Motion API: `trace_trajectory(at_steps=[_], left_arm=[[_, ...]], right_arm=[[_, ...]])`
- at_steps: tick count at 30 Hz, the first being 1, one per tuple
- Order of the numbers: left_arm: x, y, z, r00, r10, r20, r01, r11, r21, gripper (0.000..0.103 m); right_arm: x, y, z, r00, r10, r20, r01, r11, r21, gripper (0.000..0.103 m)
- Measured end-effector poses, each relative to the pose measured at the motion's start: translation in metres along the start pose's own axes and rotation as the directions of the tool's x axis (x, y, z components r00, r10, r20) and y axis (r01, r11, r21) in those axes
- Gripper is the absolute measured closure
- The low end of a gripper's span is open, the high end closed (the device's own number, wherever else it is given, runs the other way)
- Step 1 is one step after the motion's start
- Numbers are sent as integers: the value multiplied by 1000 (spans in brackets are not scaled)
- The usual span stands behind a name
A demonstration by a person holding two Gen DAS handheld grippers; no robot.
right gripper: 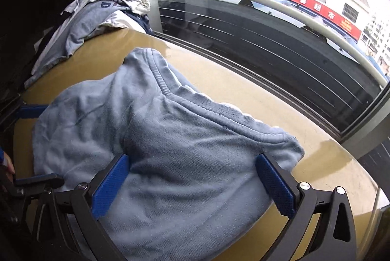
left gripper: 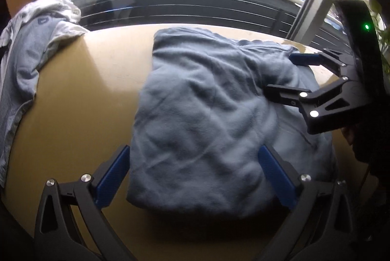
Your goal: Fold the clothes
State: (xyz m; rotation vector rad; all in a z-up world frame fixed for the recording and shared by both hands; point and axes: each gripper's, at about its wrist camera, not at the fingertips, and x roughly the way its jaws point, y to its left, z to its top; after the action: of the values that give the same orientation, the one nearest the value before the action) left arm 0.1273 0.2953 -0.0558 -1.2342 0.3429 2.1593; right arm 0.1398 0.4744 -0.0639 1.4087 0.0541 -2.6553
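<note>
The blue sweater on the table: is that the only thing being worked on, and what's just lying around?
In use:
blue sweater
left gripper, open
right gripper, open
table

Lying about:
pile of clothes
plant

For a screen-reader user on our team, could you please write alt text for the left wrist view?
A folded light blue fleece garment lies on a tan table by a window, with the open left gripper poised over its near edge. The right gripper, also open, hovers over its far right corner, and a pile of grey and white clothes sits at the left.
</note>
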Motion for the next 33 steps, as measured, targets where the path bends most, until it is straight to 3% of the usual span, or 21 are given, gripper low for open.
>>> trace_trajectory(at_steps=[3,6,9,14,16,18,21,23,31,33], left_arm=[[-2,-8,2,995,95,37,-96,995,22,0],[-7,-25,2,975,209,74,-216,971,101,0],[-9,-33,-1,960,262,100,-275,950,149,0],[-12,-25,-1,971,222,84,-234,958,165,1],[-12,-23,1,976,207,72,-217,960,177,1],[-12,-22,1,977,201,67,-210,959,191,1],[-13,-19,1,981,186,60,-195,958,212,1],[-17,-16,1,983,173,63,-183,960,211,1],[-31,-10,-3,985,157,71,-171,948,268,0],[-33,-8,-3,988,140,63,-152,950,274,0]], right_arm=[[2,-4,3,1000,-5,11,4,1000,16,0],[0,-3,4,1000,-23,8,23,999,25,0],[-15,0,4,999,-49,-4,49,995,86,0],[-48,18,4,998,12,61,-20,991,132,0],[-41,28,1,999,-12,39,7,992,122,0],[-18,35,-5,998,-48,-41,52,993,106,0],[-14,38,-12,998,-67,0,67,990,124,0],[-17,37,-11,997,-75,-28,78,986,149,0],[-80,54,-43,984,-176,-37,180,953,244,0],[-91,61,-55,988,-152,-29,154,955,253,0]])
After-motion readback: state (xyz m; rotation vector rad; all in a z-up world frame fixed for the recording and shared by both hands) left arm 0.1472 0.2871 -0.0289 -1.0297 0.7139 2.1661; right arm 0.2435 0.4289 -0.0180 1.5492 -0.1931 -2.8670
